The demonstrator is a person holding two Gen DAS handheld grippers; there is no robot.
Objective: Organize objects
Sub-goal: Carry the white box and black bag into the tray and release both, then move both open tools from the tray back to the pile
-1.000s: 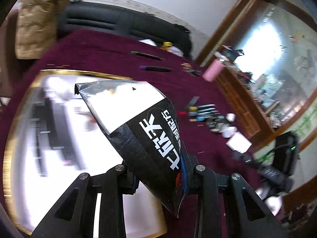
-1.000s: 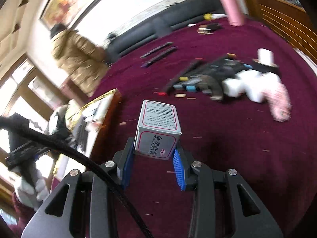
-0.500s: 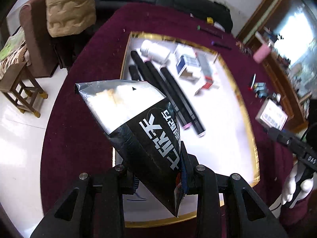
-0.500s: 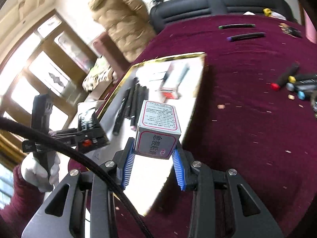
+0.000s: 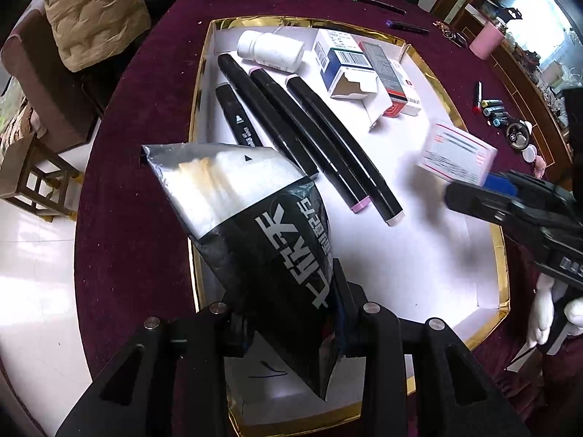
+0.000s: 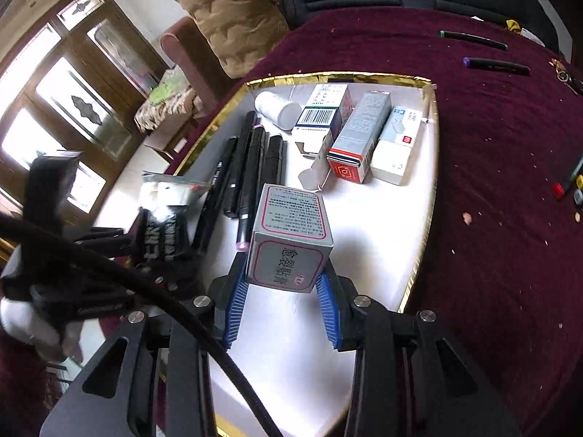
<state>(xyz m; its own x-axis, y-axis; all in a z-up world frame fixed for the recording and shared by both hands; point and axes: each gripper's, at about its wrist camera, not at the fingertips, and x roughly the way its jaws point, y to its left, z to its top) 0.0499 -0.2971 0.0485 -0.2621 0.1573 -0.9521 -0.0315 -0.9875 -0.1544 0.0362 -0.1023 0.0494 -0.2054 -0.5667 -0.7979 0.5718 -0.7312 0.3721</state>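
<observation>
My left gripper holds a black and silver foil bag over the near left part of the gold-rimmed white tray; its jaws are opening with the bag still pinched between them. My right gripper is shut on a grey and pink medicine box, held above the tray's middle. In the left wrist view that box hangs over the tray's right side. The right wrist view shows the bag at the left.
Several black markers, a white bottle and three cartons lie in the tray's far half. Loose markers and a pink cup sit on the maroon cloth. A person in a tan coat stands beyond the table.
Both grippers have swung over the tray and tilted downward, each keeping its object. The right gripper with the box has come from the maroon cloth to above the tray's middle.
</observation>
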